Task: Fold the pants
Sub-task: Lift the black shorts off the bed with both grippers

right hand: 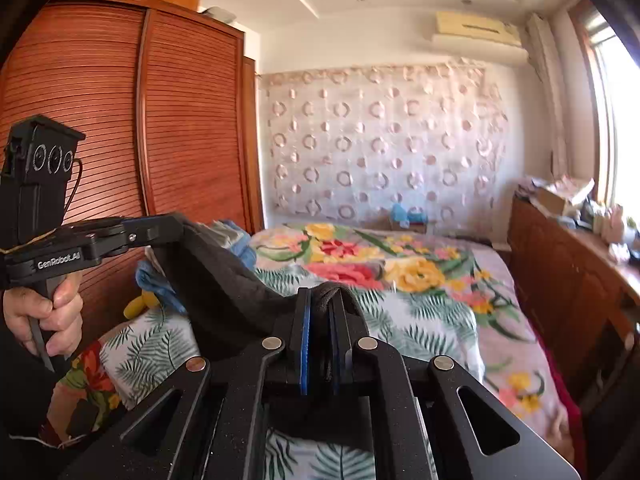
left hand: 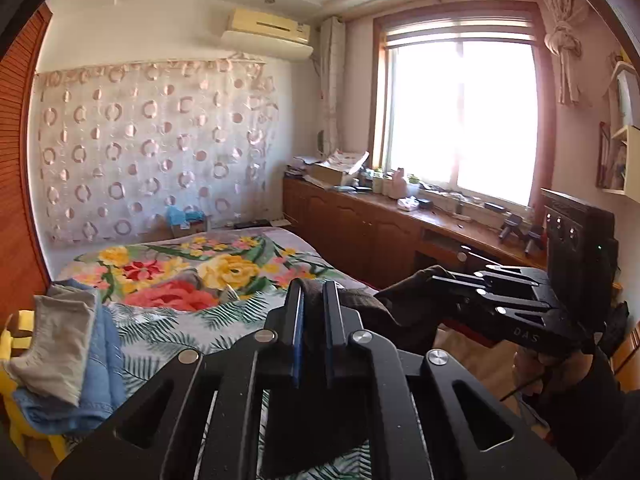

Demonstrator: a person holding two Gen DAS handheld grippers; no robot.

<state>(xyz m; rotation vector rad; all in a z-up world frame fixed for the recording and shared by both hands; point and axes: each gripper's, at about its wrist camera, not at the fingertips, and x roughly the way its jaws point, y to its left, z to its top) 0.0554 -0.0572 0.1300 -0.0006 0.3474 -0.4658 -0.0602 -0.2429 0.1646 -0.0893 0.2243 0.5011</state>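
Observation:
Dark pants (left hand: pixel 384 312) hang stretched between my two grippers above the floral bed (left hand: pixel 180 272). My left gripper (left hand: pixel 314 292) is shut on one end of their edge; the cloth runs right to my right gripper (left hand: pixel 440 280), which is shut on the other end. In the right wrist view my right gripper (right hand: pixel 322 300) pinches the dark pants (right hand: pixel 224 292), and the cloth sags left up to my left gripper (right hand: pixel 176 224). The lower part of the pants is hidden under the gripper bodies.
A pile of folded clothes, grey on blue denim (left hand: pixel 68 356), lies at the bed's left edge. A wooden wardrobe (right hand: pixel 120 128) stands left of the bed. A wooden cabinet with clutter (left hand: pixel 400 224) runs under the window on the right.

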